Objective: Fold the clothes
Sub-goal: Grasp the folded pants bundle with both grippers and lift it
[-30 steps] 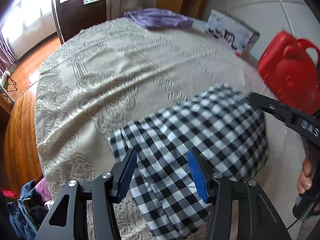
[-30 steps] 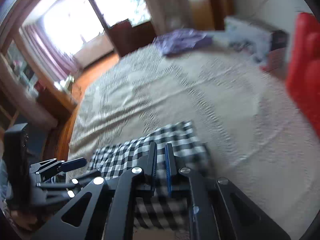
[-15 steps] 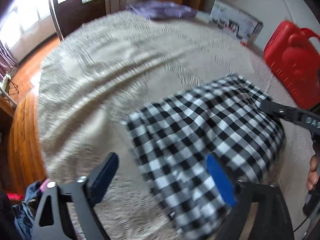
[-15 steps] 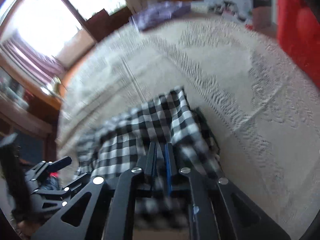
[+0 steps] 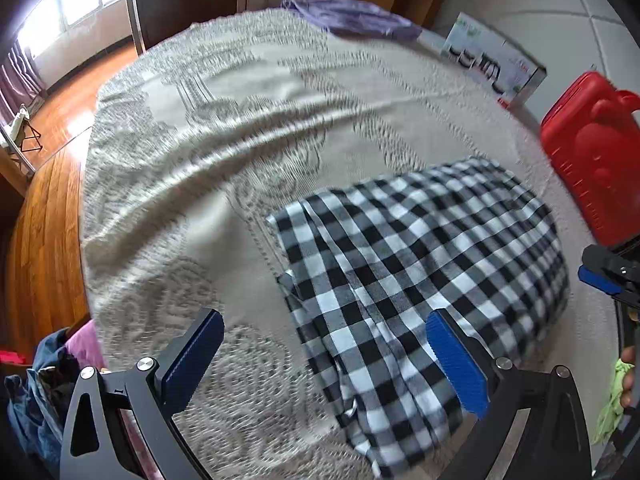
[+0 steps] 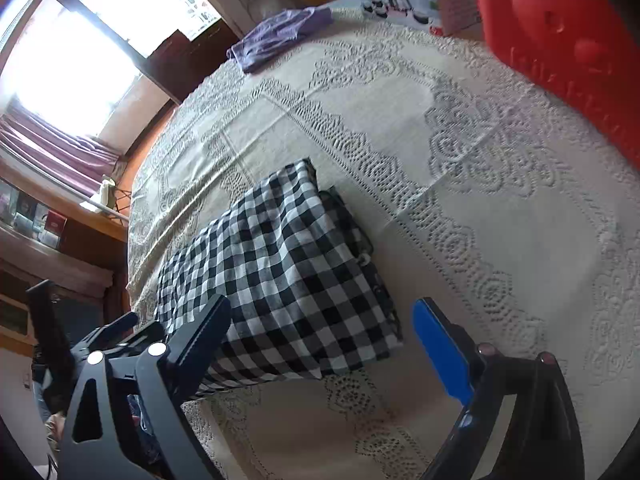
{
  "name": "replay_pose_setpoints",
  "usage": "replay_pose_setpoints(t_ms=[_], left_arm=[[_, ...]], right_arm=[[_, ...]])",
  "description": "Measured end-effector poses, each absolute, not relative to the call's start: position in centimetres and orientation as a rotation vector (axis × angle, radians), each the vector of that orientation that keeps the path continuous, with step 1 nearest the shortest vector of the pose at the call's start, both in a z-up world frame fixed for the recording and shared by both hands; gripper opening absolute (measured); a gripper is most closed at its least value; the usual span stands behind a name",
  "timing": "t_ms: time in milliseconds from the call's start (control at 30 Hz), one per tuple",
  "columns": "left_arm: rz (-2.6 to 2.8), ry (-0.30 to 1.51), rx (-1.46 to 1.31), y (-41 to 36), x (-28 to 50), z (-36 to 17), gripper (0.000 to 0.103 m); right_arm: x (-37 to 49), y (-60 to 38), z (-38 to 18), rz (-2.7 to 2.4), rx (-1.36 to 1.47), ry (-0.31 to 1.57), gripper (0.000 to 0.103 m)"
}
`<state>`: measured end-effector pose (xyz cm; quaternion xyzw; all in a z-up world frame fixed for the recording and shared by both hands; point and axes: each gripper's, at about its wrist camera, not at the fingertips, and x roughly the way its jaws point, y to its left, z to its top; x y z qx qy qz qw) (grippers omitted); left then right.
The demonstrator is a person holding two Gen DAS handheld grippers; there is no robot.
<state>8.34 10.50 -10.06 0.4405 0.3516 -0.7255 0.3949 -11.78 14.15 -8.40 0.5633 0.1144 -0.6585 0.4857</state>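
One folded checked shirt (image 5: 420, 264) lies on lace tablecloth (image 5: 224, 128).

Lived-in home room, table under a cream lace tablecloth (image 6: 460, 128), polished wooden floor (image 5: 40, 216), bright window (image 6: 60, 52) with purple curtains (image 6: 52, 140) — a purple garment (image 5: 352, 18), red plastic jug (image 5: 596, 160), printed carton (image 5: 492, 60), cluttered shelf (image 6: 36, 220).
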Motion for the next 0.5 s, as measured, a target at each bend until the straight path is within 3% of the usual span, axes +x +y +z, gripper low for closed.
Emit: replay_pose_setpoints(t_ms=[400,467,500], left_arm=[[-1.895,0.895,1.142,10.1,6.8,-13.2,0.1],[-1.919,0.892,1.141,10.3,6.6,-13.0,0.087],[-1.949,0.896,1.144,10.6,6.2,-12.8,0.073]], right_arm=[[-11.6,11.1,-11.6,-1.587,1.402,0.345,0.094],[-11.8,10.9,-12.0,-1.586,1.404,0.33,0.094],[-11.9,10.7,-12.3,-1.577,1.416,0.321,0.094]])
